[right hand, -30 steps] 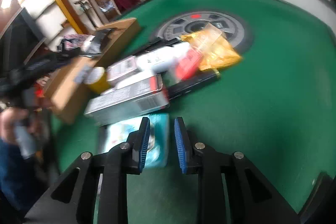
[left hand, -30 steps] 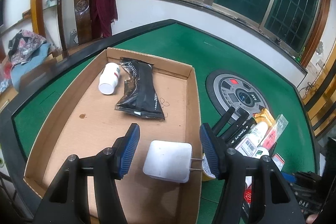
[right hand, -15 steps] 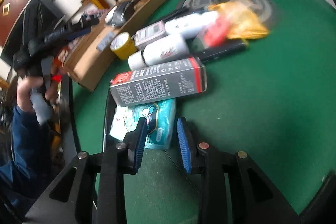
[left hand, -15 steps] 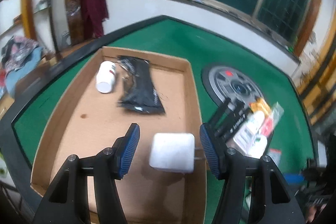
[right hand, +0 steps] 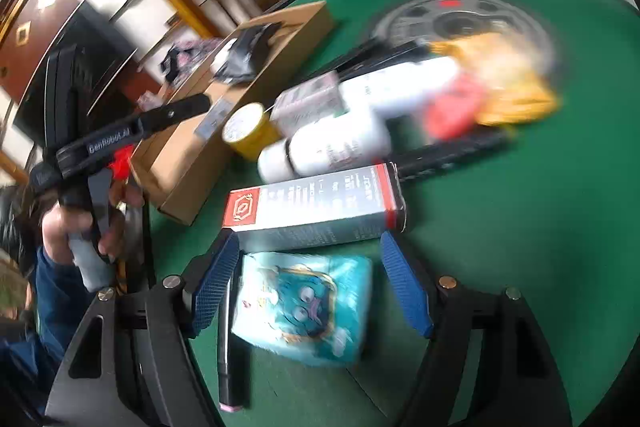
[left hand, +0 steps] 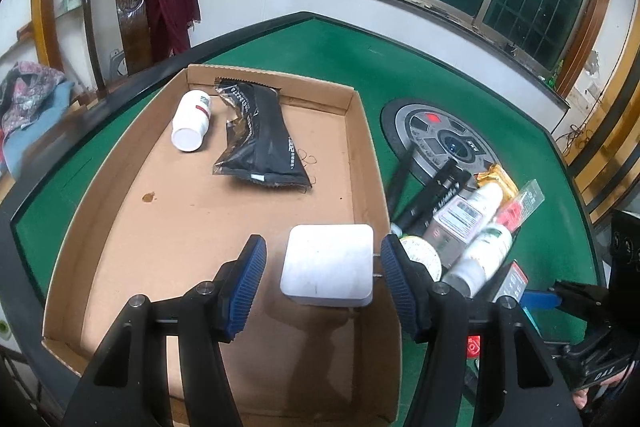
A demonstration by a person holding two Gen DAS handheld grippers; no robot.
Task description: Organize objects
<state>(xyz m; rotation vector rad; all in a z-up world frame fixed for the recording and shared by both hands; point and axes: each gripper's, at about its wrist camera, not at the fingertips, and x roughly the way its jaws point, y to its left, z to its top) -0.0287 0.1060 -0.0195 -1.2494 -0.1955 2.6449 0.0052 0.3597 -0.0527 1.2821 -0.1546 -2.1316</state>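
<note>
In the left wrist view a shallow cardboard box lies on the green table. A white square charger rests on the box floor by its right wall. My left gripper hovers open around it, with a gap at the left pad and the prongs near the right pad. My right gripper is opening wide over a teal tissue pack. The pack lies between the fingers, and neither pad presses on it.
A white bottle and a black pouch lie at the box's far end. Right of the box are a red-and-grey carton, white bottles, a yellow tin and a black pen. Beyond them a round grey disc is set in the table.
The right gripper's jaws have gone from nearly shut to wide apart and now frame the teal pack. The left gripper has barely shifted, with the charger still between its fingers.
</note>
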